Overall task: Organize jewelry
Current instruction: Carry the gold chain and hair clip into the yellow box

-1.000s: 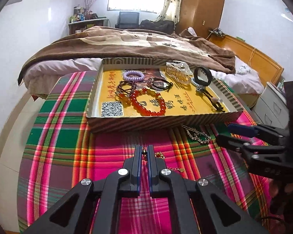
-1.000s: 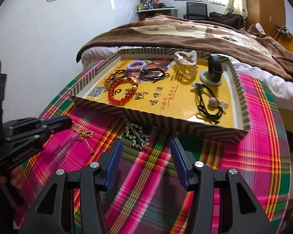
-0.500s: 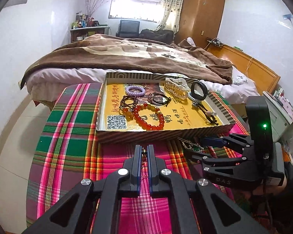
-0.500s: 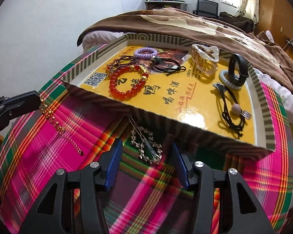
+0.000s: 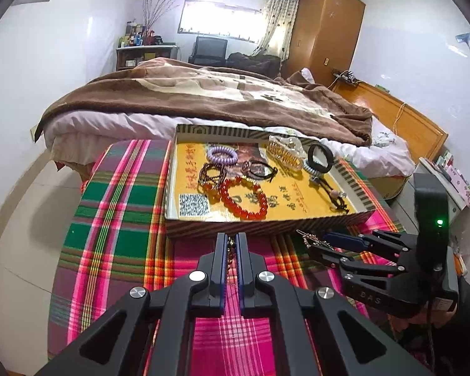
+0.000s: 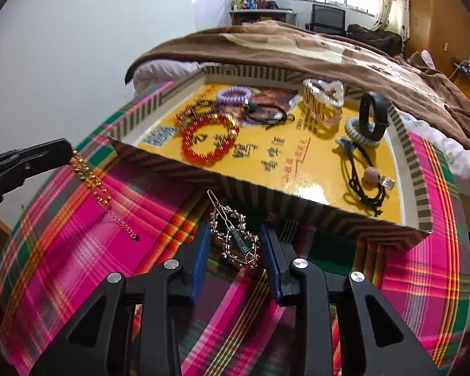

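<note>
The silver hair clip [image 6: 235, 235] lies on the plaid cloth [image 6: 78, 235] in the lower middle of the right wrist view, just in front of the box's [image 6: 266, 194] near wall. The right gripper [image 6: 235, 250] straddles it, its jaws closing, the blue pads not yet seen pressing on the metal. The step in hand looks like picking up the clip to put it with the rest. The next move calls for a firm pinch on that thin, open frame, then a lift clear of the near wall.

At the left edge of the same view, the left gripper [image 6: 67, 147] is clamped on a gold chain [image 6: 91, 181], which dangles from its tip down to the cloth. It is likely bound for the box too.

Inside the box sit a red bead bracelet [image 6: 210, 144], a purple coil tie [image 6: 233, 94], black hair ties [image 6: 363, 175] and a clear claw clip [image 6: 322, 103].

Both grippers point slanting downward toward the cloth; the right one shows at the right of the left wrist view [image 5: 329, 244].
</note>
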